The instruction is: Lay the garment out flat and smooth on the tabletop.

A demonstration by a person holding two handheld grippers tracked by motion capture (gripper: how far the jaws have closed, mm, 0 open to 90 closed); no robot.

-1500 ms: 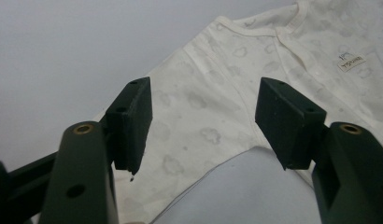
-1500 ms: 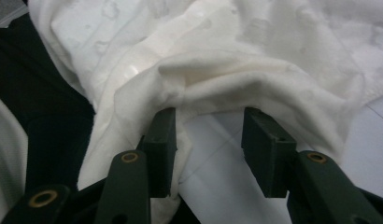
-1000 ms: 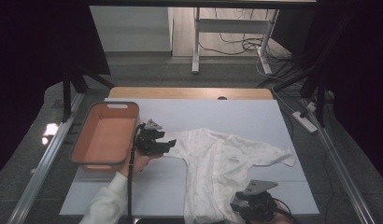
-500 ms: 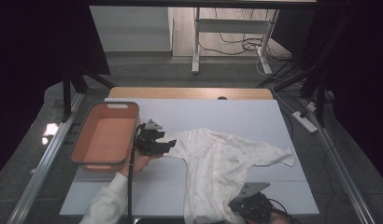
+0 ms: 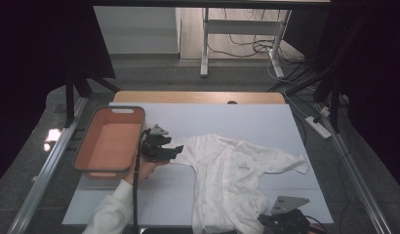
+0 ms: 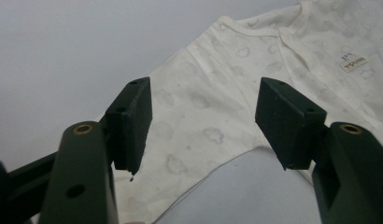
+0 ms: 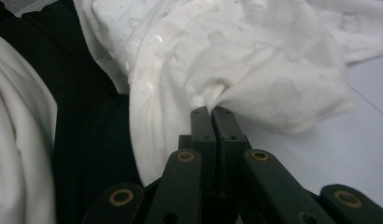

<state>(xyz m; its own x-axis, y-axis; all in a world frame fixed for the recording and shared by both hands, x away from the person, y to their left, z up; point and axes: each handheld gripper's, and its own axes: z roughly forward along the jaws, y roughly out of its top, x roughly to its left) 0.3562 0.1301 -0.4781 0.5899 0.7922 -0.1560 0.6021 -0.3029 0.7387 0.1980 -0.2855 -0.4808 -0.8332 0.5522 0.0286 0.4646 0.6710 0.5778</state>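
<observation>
The baby shirt [image 5: 237, 180] lies spread flat on the pale table [image 5: 266, 122], between the two grippers, its body running toward the near edge and its sleeves reaching out to either side. The left gripper [image 5: 174, 150] sits at the end of one sleeve, just beside the cuff; in the left gripper view its jaws stand wide apart with the sleeve [image 6: 199, 126] lying flat on the table between and beyond them, and no cloth is pinched by either pad. Ahead of that gripper the shirt's neckline and a small label [image 6: 354, 62] show near the top right. The right gripper [image 7: 211, 111] is at the near edge of the table by the shirt's hem, and in the right gripper view its jaws are pressed together on a bunched fold of the white cloth, which gathers into creases right at the tips. To the left of the left gripper, close beside it, stands an orange tub [image 5: 109, 146]. The person's hand [image 5: 144, 169] and white sleeve come in behind the left gripper.
</observation>
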